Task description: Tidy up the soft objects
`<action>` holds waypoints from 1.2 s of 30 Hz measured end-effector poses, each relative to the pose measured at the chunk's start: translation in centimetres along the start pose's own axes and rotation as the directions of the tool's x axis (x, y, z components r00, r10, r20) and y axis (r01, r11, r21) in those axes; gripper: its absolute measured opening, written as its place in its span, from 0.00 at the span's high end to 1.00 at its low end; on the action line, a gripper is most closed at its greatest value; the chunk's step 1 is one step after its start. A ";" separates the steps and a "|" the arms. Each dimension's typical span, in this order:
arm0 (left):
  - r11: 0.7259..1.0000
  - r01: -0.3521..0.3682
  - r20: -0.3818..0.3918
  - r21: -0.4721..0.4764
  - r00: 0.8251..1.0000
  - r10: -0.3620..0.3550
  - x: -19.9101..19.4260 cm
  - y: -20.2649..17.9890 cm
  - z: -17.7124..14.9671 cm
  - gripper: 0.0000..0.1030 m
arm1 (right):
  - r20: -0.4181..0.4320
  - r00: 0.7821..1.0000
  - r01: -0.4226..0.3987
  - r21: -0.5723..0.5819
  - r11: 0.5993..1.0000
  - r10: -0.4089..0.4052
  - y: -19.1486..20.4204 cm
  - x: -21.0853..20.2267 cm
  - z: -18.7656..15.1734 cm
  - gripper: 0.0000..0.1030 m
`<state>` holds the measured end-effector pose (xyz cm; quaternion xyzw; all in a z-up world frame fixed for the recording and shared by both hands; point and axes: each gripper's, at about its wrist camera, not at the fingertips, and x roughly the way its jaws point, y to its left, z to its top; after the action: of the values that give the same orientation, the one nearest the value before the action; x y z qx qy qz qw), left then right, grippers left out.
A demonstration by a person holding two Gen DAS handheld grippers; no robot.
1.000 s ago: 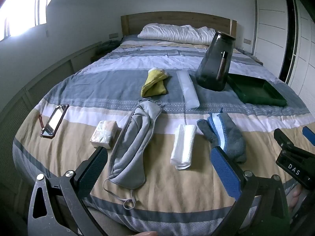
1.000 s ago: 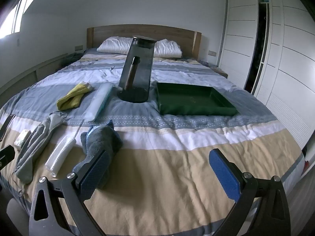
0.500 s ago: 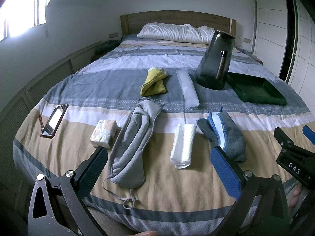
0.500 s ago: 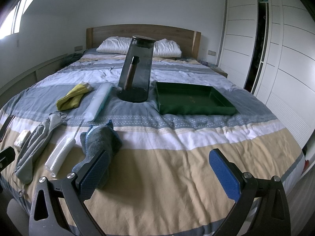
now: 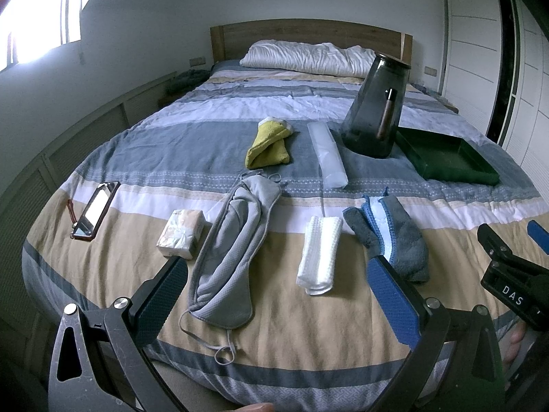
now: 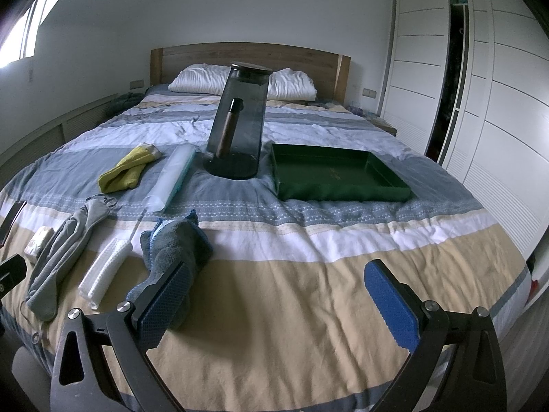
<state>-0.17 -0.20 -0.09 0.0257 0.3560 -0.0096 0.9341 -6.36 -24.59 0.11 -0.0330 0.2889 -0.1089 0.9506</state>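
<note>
Several soft items lie on the striped bed: a yellow towel, a grey eye mask, a white folded cloth and a grey-blue cloth. A green tray sits empty at the right. My left gripper hovers open over the bed's near edge, short of the mask and white cloth. Farther right, my right gripper hangs open, its left finger overlapping the grey-blue cloth in the view.
A dark glass jar with a bottle inside stands beside the tray. A clear plastic roll, a tissue pack and a phone lie on the bed. White wardrobes line the right wall.
Both views have shifted only very slightly; the grippers stay open and nothing on the bed has moved.
</note>
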 end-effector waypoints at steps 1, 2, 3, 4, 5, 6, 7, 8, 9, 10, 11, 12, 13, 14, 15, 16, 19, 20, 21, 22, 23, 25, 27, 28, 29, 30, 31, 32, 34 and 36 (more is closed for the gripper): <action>1.000 -0.001 0.000 -0.001 1.000 0.001 0.0 0.0 0.0 0.01 | 0.000 1.000 0.000 0.000 1.000 0.000 0.0 0.0 0.0 0.00; 1.000 -0.001 0.000 0.000 1.000 0.001 0.0 0.0 0.0 0.01 | 0.000 1.000 0.000 0.000 1.000 0.000 0.0 0.0 0.0 0.00; 1.000 -0.001 0.000 0.001 1.000 0.001 0.0 0.0 0.0 0.01 | 0.000 1.000 -0.001 -0.001 1.000 0.001 0.0 0.0 0.0 0.00; 1.000 0.000 -0.001 0.000 1.000 0.000 0.0 0.0 0.0 0.01 | -0.001 1.000 -0.001 -0.001 1.000 0.001 0.0 0.0 0.0 0.00; 1.000 0.000 0.000 0.001 1.000 0.000 0.0 0.0 0.0 0.01 | 0.000 1.000 -0.001 -0.001 1.000 0.001 0.0 0.0 0.0 0.00; 1.000 0.000 0.000 0.001 1.000 0.000 0.0 0.0 0.0 0.01 | 0.000 1.000 0.000 0.000 1.000 0.000 0.0 0.0 0.0 0.00; 1.000 0.000 0.000 0.001 1.000 0.000 0.0 0.0 0.0 0.01 | 0.000 1.000 0.000 0.000 1.000 0.000 0.1 0.0 0.0 0.00; 1.000 -0.001 -0.001 0.000 1.000 0.001 0.0 0.0 0.0 0.01 | 0.000 1.000 0.000 0.001 1.000 0.000 0.1 0.0 0.0 0.00; 1.000 0.000 -0.002 0.000 1.000 0.000 0.0 0.0 0.0 0.01 | 0.000 1.000 0.001 0.000 1.000 -0.001 0.1 0.0 0.0 0.00; 1.000 0.000 0.000 0.001 1.000 0.000 0.0 0.0 0.0 0.01 | 0.000 1.000 0.000 0.000 1.000 0.000 0.1 0.1 0.0 0.00; 1.000 0.000 0.001 0.000 1.000 0.000 0.0 0.0 0.0 0.01 | 0.001 1.000 0.000 -0.001 1.000 0.000 0.1 0.1 0.0 0.00; 1.000 -0.001 0.000 0.001 1.000 0.001 0.0 0.0 0.0 0.01 | 0.001 1.000 0.001 -0.001 1.000 -0.001 0.1 0.1 0.0 0.00; 1.000 -0.001 0.000 0.001 1.000 0.001 0.1 0.0 0.0 0.01 | 0.001 1.000 0.001 0.000 1.000 -0.001 0.1 0.1 0.0 0.00; 1.000 -0.001 -0.001 0.000 1.000 0.001 0.1 0.0 -0.1 0.01 | 0.000 1.000 0.001 0.000 1.000 -0.001 0.1 0.1 0.0 0.00; 1.000 -0.001 0.000 -0.001 1.000 0.001 0.1 0.0 0.0 0.01 | 0.000 1.000 0.001 0.000 1.000 -0.001 0.1 0.1 0.0 0.00; 1.000 0.000 0.000 0.000 1.000 0.000 0.1 0.0 0.0 0.01 | 0.000 1.000 0.000 0.000 1.000 0.000 0.1 0.1 0.0 0.00; 1.000 -0.001 0.001 0.001 1.000 0.001 0.1 0.0 0.0 0.01 | 0.001 1.000 0.000 -0.001 1.000 0.000 0.2 0.2 0.1 0.00; 1.000 0.000 0.000 0.002 1.000 0.000 0.1 0.0 0.0 0.01 | 0.001 1.000 0.000 0.000 1.000 0.000 0.3 0.3 0.0 0.00; 1.000 0.000 -0.001 0.001 1.000 0.000 0.1 0.0 0.0 0.01 | 0.001 1.000 0.000 -0.001 1.000 0.000 0.4 0.4 0.0 0.00; 1.000 0.000 0.000 0.003 1.000 0.000 0.0 0.0 -0.1 0.01 | 0.001 1.000 0.000 -0.001 1.000 0.000 0.5 0.4 -0.1 0.00; 1.000 0.000 0.000 0.001 1.000 0.000 0.1 0.0 -0.1 0.01 | 0.002 1.000 0.000 -0.002 1.000 0.000 0.7 0.5 -0.1 0.00; 1.000 0.001 -0.001 0.000 1.000 -0.001 0.1 0.0 0.0 0.01 | 0.003 1.000 -0.001 -0.002 1.000 0.001 0.3 0.2 0.1 0.00; 1.000 0.000 -0.002 0.001 1.000 0.000 0.1 0.0 0.0 0.01 | 0.004 1.000 0.000 -0.002 1.000 0.000 0.3 0.1 0.2 0.00; 1.000 -0.001 -0.001 0.001 1.000 0.001 0.1 0.0 0.0 0.01 | 0.003 1.000 0.000 -0.003 1.000 0.000 0.4 0.2 0.2 0.00; 1.000 0.000 -0.002 0.001 1.000 0.000 0.0 0.0 -0.1 0.01 | 0.003 1.000 -0.001 -0.003 1.000 0.001 0.3 0.2 0.3 0.00; 1.000 0.001 -0.001 0.000 1.000 -0.001 0.1 0.0 0.0 0.01 | 0.003 1.000 -0.001 -0.002 1.000 0.001 0.3 0.2 0.3 0.00; 1.000 0.000 -0.001 0.000 1.000 0.000 0.1 0.0 0.0 0.01 | 0.003 1.000 0.000 -0.002 1.000 0.000 0.4 0.2 0.2 0.00; 1.000 -0.001 0.000 0.001 1.000 0.001 0.1 0.0 0.0 0.01 | 0.003 1.000 0.000 -0.003 1.000 0.000 0.3 0.2 0.2 0.00; 1.000 0.000 -0.001 0.000 1.000 0.000 0.1 0.0 0.0 0.01 | 0.004 1.000 0.000 -0.002 1.000 0.000 0.3 0.2 0.2 0.00; 1.000 0.000 -0.002 0.001 1.000 0.000 0.1 0.0 -0.1 0.01 | 0.004 1.000 0.000 -0.003 1.000 0.000 0.3 0.2 0.2 0.00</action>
<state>-0.16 -0.19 -0.19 0.0261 0.3571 -0.0097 0.9337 -6.03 -24.31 0.15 -0.0344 0.2873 -0.1086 0.9510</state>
